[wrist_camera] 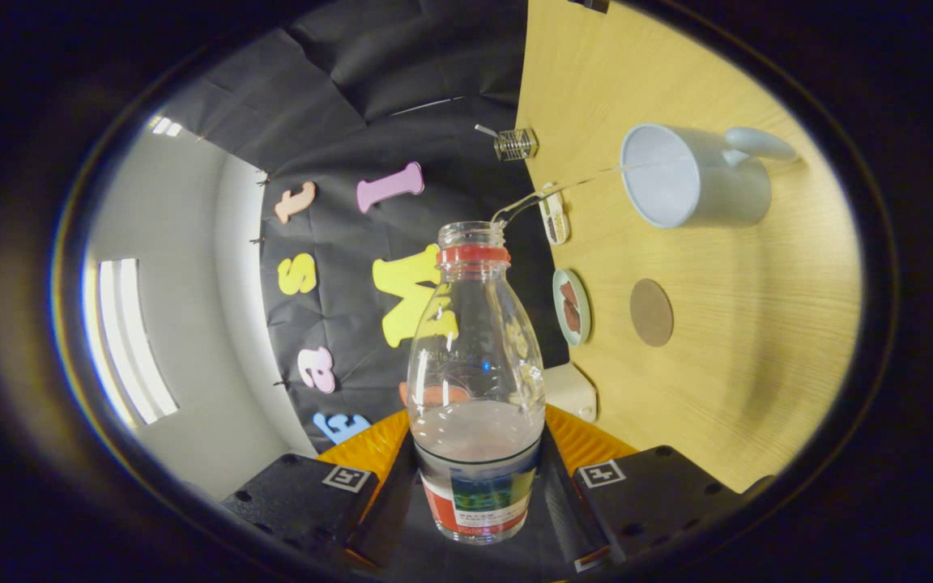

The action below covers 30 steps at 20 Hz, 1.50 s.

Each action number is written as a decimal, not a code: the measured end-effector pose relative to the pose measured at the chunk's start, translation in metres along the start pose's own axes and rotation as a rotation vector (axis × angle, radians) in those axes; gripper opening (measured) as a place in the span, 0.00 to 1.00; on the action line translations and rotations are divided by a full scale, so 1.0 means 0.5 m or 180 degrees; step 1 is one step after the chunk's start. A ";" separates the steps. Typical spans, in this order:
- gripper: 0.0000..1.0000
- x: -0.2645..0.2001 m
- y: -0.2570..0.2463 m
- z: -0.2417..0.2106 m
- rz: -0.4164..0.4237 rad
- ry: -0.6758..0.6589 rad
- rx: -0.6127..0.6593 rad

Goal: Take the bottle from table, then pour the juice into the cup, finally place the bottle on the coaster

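The gripper [476, 478] clamps the bottle [476, 380] between both fingers, low on its labelled body, rolled over so its long axis runs sideways. From the open mouth a thin stream arcs across to the cup [681, 176] — the pour hinges on that line. The coaster [651, 312] lies on the table [758, 340], near the cup — bare.

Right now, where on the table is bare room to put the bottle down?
The gripper is shut on the bottle, pouring into the cup. The coaster is free, with bare table around it. Crowded: the table edge, by the small dish.
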<state>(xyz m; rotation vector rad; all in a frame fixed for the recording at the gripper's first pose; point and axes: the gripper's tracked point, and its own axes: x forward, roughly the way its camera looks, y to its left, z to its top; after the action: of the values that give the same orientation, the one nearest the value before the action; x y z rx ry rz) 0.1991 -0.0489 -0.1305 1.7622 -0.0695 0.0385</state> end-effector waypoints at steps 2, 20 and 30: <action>0.78 0.004 0.000 -0.002 0.0008 0.0009 0.0031; 0.78 0.016 -0.013 -0.002 -0.0074 0.0056 0.0180; 0.78 0.022 -0.002 -0.014 -0.0003 0.0093 0.0370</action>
<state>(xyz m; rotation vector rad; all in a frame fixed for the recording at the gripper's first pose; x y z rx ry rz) 0.2104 -0.0419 -0.1294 1.8774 -0.0459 0.0689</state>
